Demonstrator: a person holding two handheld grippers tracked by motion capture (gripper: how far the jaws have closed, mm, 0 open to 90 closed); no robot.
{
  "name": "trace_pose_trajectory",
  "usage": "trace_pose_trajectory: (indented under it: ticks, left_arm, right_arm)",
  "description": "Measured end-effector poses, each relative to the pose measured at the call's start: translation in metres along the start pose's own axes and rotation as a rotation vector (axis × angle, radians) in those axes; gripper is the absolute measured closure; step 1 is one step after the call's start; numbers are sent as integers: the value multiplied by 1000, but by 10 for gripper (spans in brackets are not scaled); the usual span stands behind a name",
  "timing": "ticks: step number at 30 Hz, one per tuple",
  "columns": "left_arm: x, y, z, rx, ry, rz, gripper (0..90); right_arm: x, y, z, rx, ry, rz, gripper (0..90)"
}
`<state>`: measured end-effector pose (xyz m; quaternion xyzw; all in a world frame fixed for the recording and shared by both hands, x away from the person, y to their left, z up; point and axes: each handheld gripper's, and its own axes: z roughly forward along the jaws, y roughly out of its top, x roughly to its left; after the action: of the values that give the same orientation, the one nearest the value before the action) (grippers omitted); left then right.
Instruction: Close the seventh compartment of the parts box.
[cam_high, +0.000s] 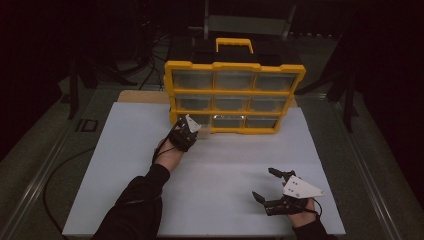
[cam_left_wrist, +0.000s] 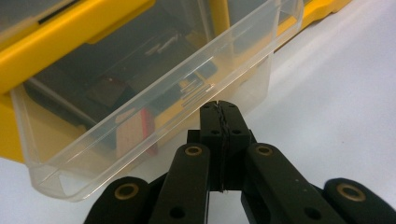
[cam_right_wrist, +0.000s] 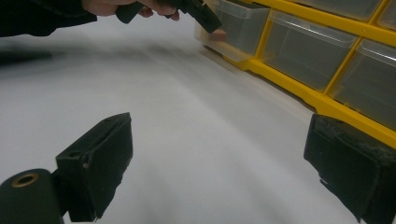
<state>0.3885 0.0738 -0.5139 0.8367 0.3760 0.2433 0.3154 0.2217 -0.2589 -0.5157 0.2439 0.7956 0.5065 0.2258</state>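
A yellow organiser (cam_high: 235, 92) with clear drawers stands upright at the back of the white board (cam_high: 225, 170). Its bottom-left drawer (cam_left_wrist: 140, 116) is pulled partway out and holds small parts, one of them red (cam_left_wrist: 140, 130). My left gripper (cam_left_wrist: 219, 105) is shut, its tips right against the drawer's front wall under the lip, and I see nothing between the pads. In the high view the left gripper (cam_high: 194, 132) sits at that drawer (cam_high: 202, 129). My right gripper (cam_high: 267, 185) rests open on the board near its front right, jaws wide apart (cam_right_wrist: 219, 154) with nothing between them.
The organiser has a yellow carry handle (cam_high: 234, 45) on top. Its other drawers (cam_right_wrist: 308, 51) are pushed in. A black cable (cam_high: 55, 175) loops off the board's left side. Dark stands and clutter ring the table.
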Motion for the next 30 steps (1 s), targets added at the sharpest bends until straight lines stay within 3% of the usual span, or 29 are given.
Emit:
trace_pose_trajectory:
  ticks: [15,30]
  left_arm:
    - [7,3,5,2,25,-32,899]
    - [12,9,10,10,40,-27,900]
  right_arm:
    - [0,0,0,3,-3,0,83]
    - [-1,0,-1,1,-6,3,83]
